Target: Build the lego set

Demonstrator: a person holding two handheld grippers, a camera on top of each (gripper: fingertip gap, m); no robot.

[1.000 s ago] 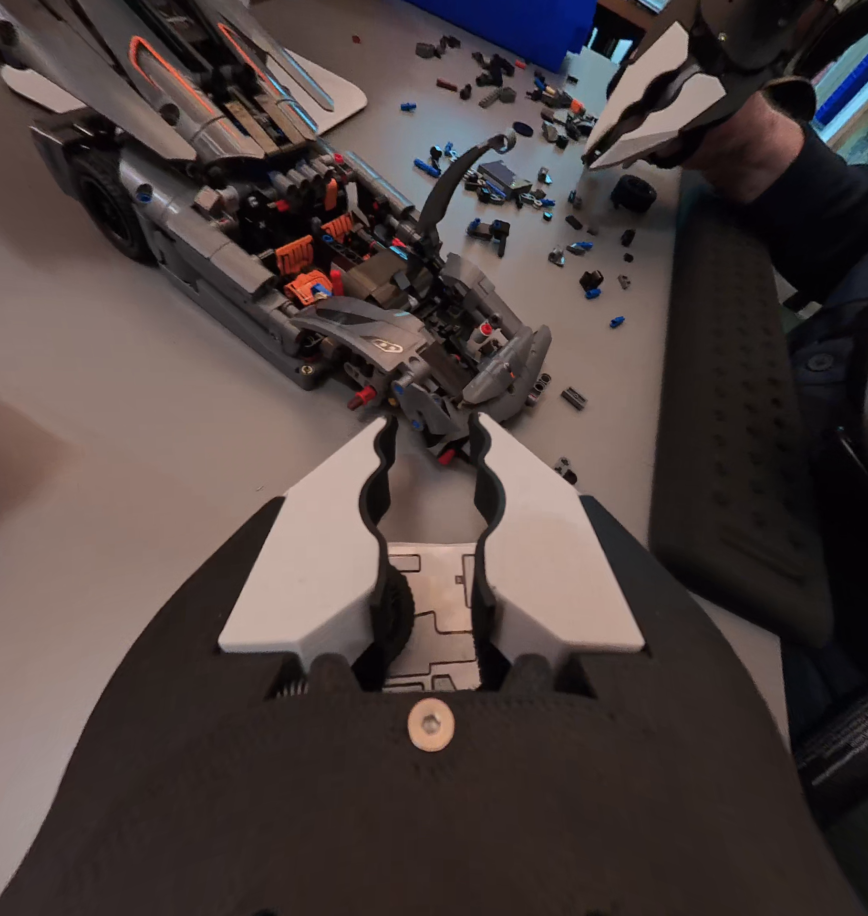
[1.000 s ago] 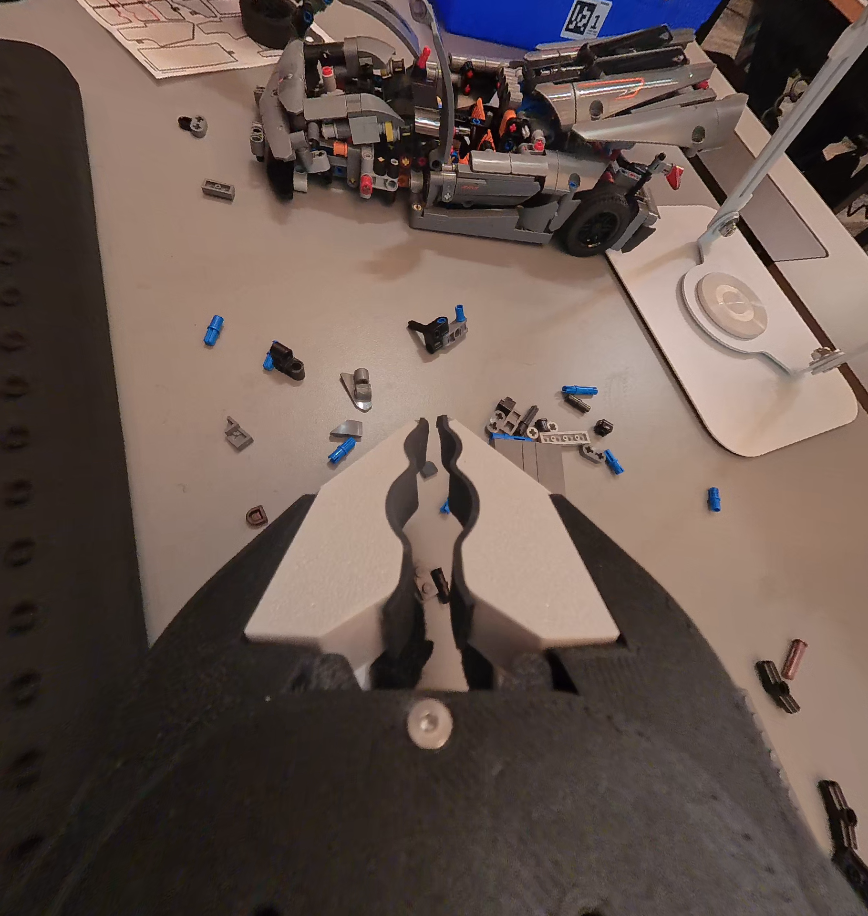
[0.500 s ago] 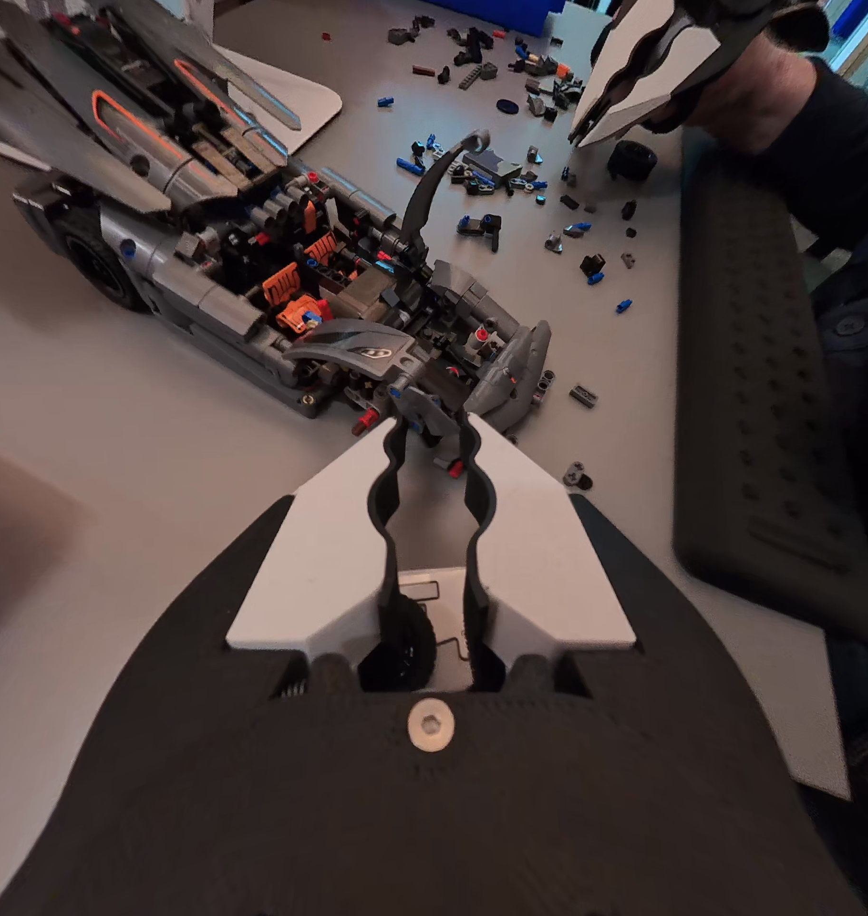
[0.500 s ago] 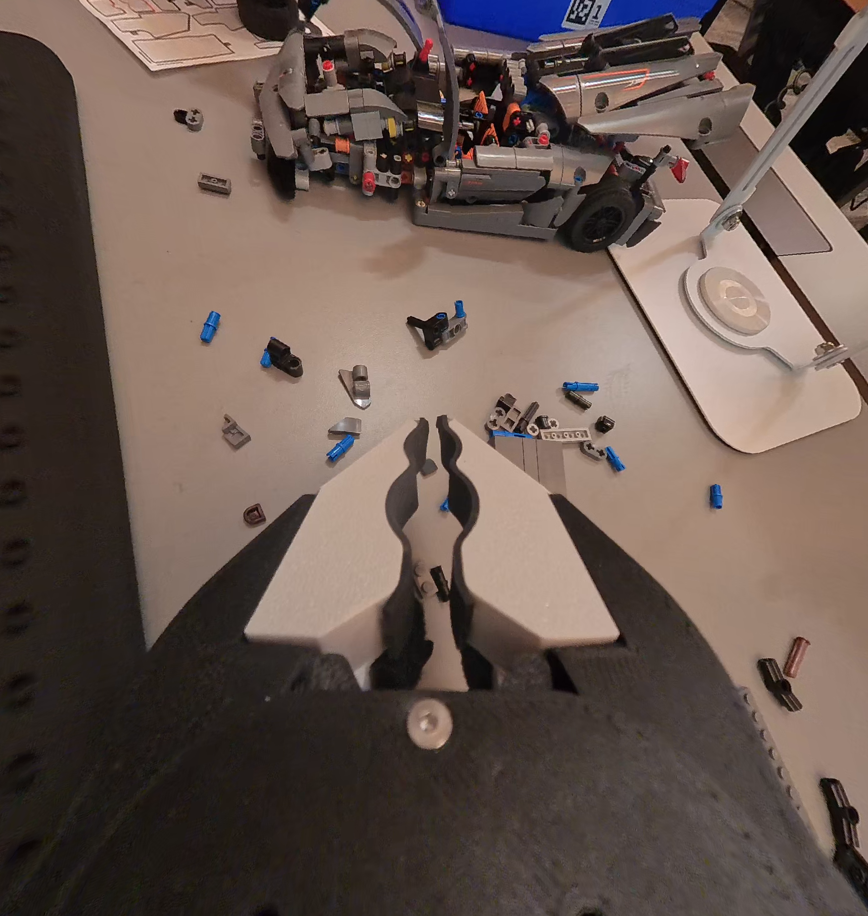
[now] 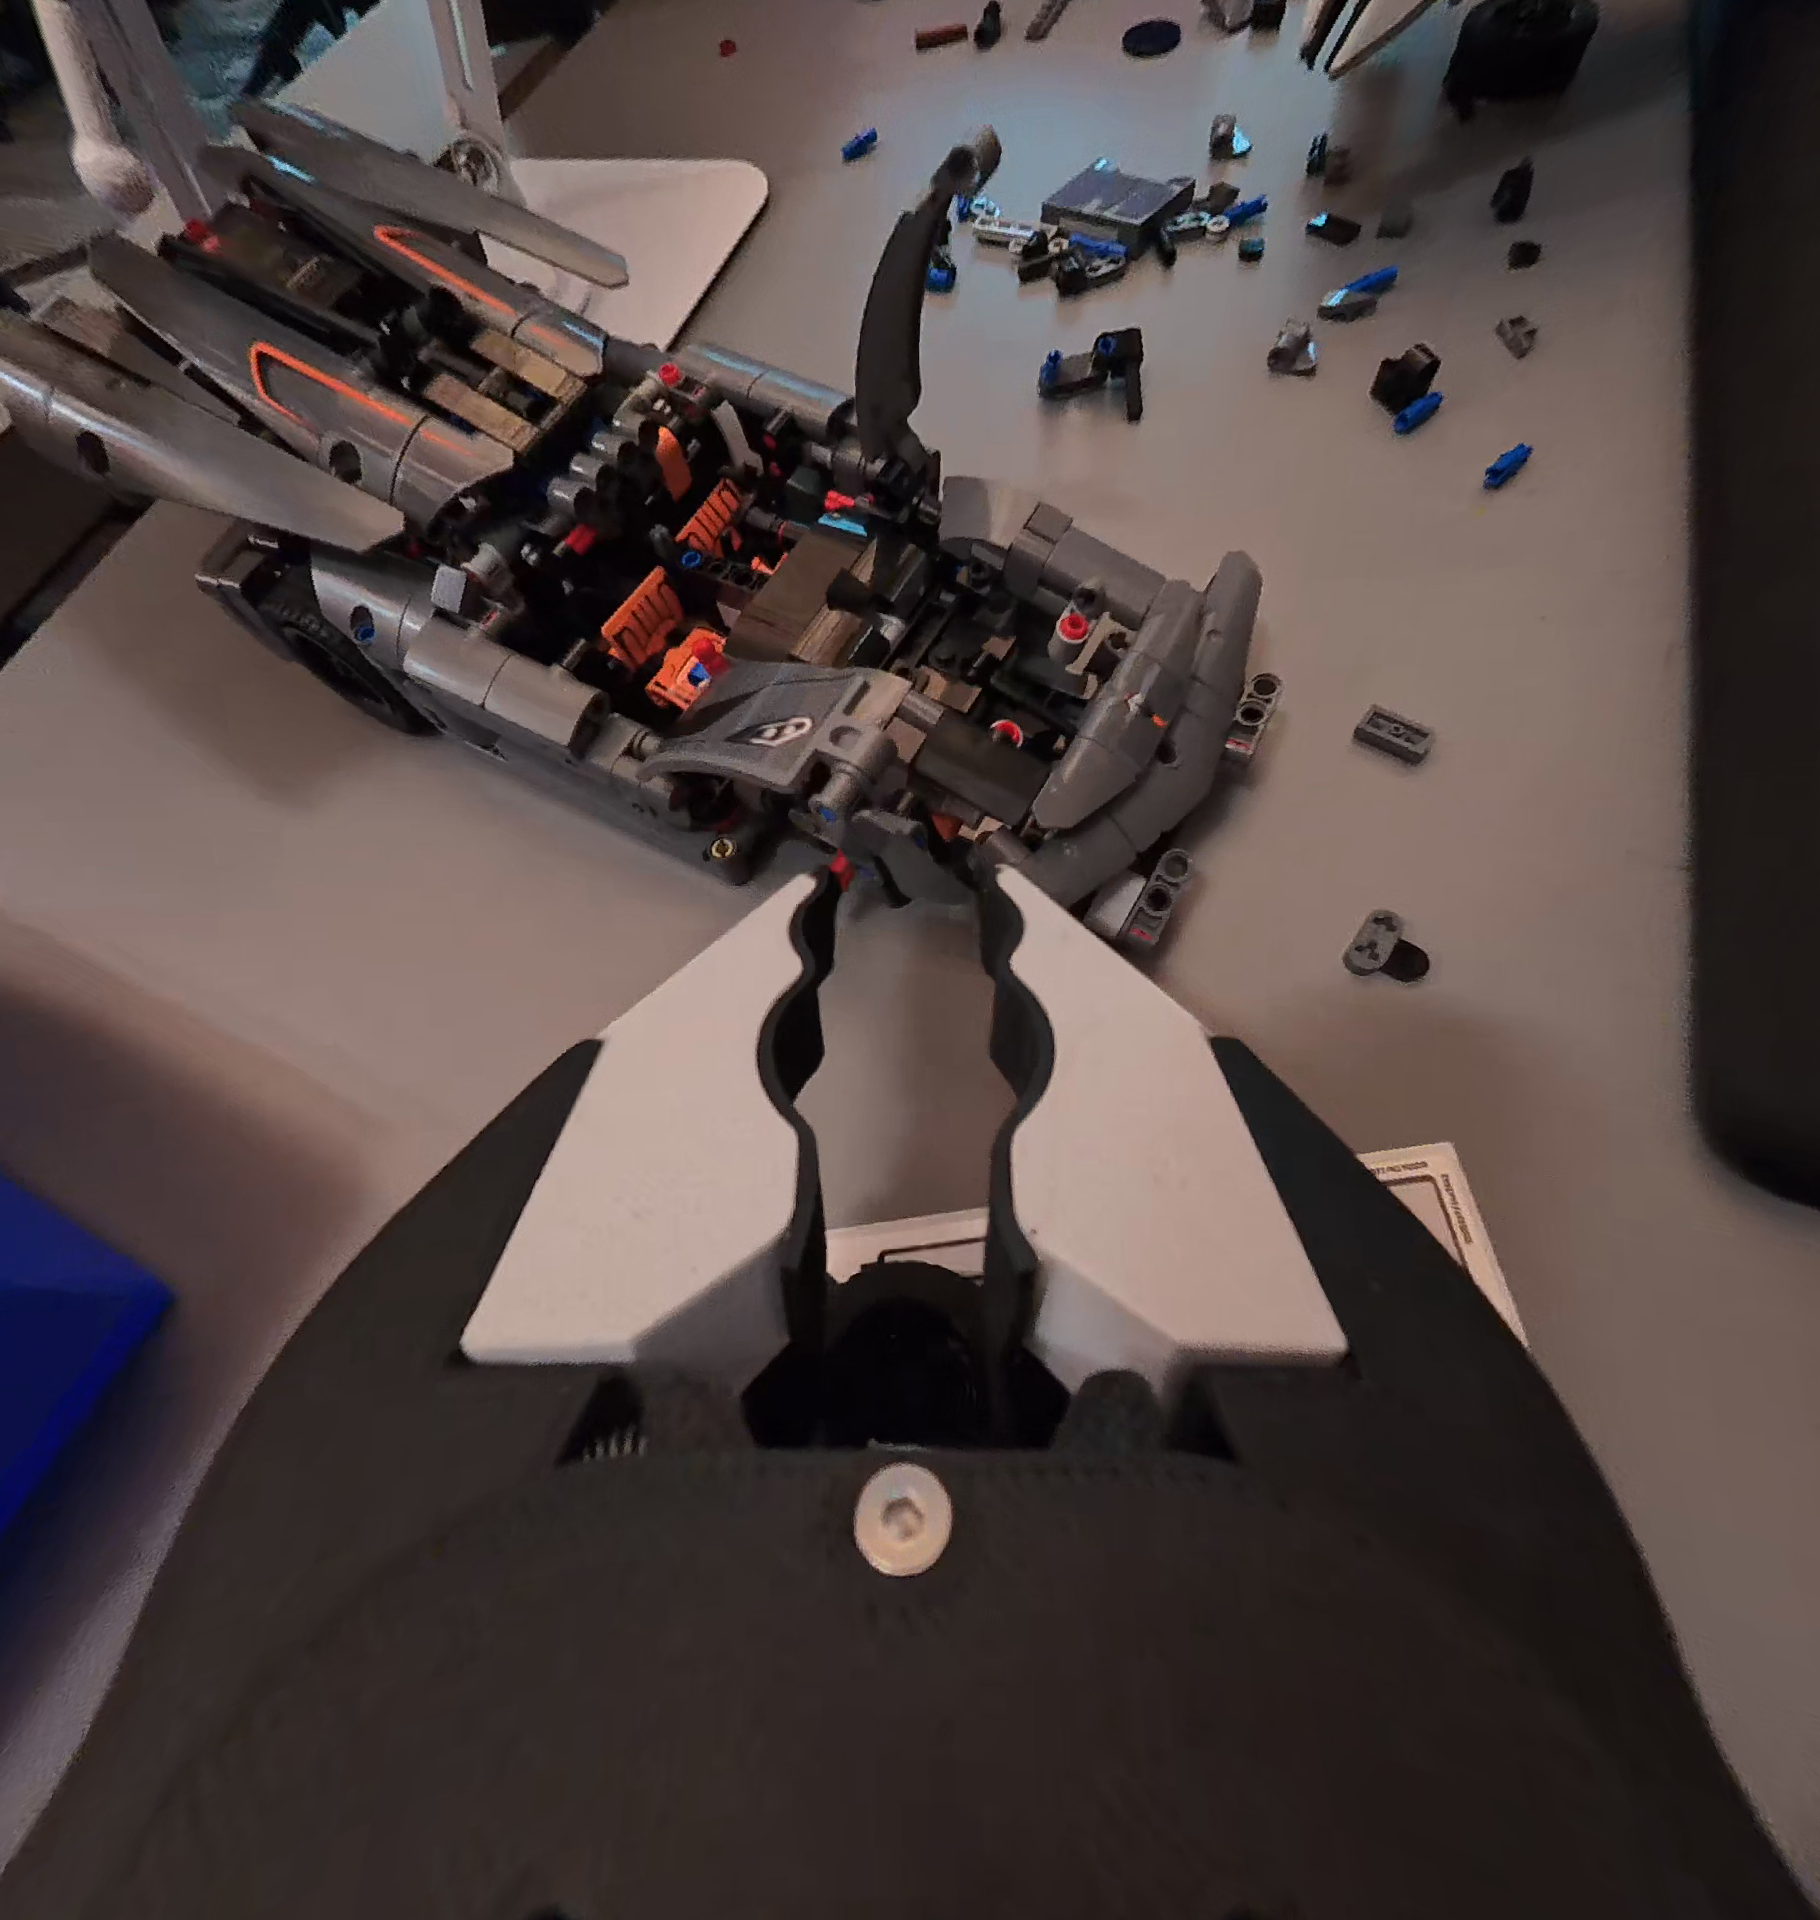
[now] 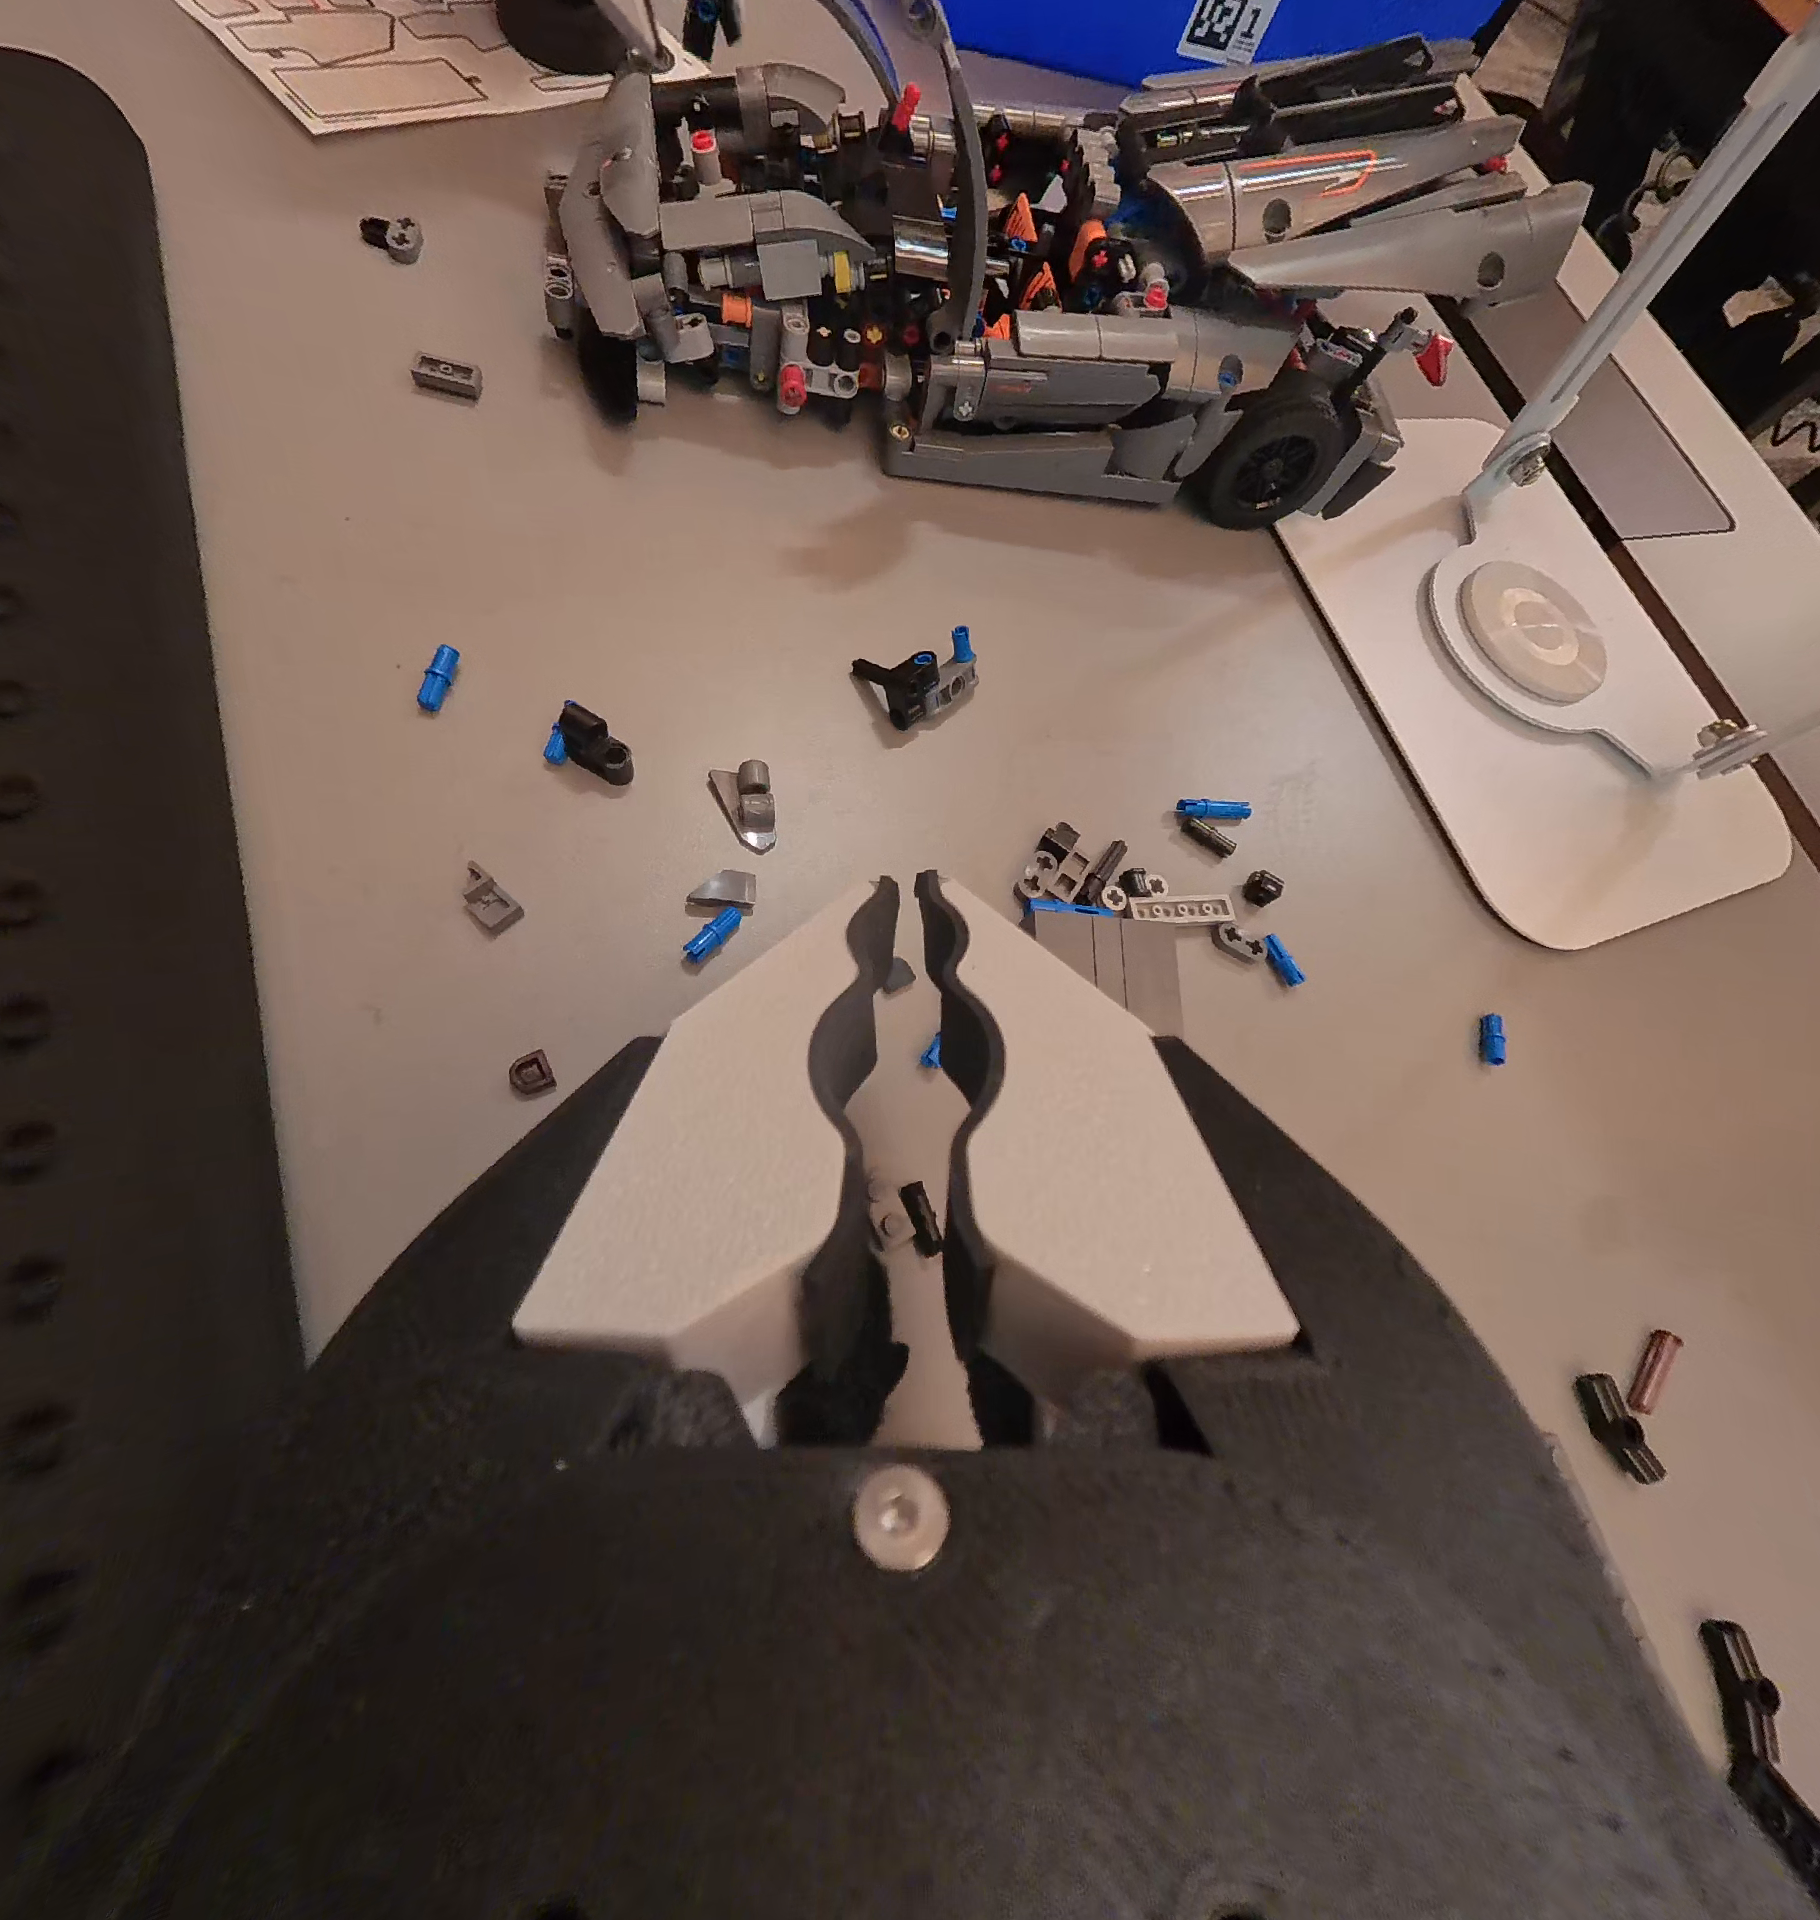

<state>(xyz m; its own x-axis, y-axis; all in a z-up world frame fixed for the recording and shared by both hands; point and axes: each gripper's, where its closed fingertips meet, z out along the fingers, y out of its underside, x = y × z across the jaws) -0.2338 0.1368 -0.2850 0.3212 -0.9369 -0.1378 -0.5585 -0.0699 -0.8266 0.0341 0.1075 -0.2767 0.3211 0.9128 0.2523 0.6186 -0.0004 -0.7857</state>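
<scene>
My left gripper [image 5: 901,883] is spread, empty, tips just short of the lego car [image 5: 740,582] nose — a push could skid it. My right gripper [image 6: 908,885] is nearly closed over 1 loose grey piece [image 6: 898,975], car far ahead.

left gripper [image 5: 901,883]: matte black textured body, broad and rounded, flaring to two shoulders; one silver round-head screw [image 5: 902,1519] centred near the finger roots; two pale grey-white faceted fingers [image 5: 667,1164] tapering to points, each lined inside with a black wavy pad.

right gripper [image 6: 908,885]: same pattern; black grainy shell, silver screw [image 6: 900,1521] at centre, light grey wedge-shaped fingers [image 6: 1103,1164], black scalloped inner pads, dark fuzzy material at the finger roots.
</scene>
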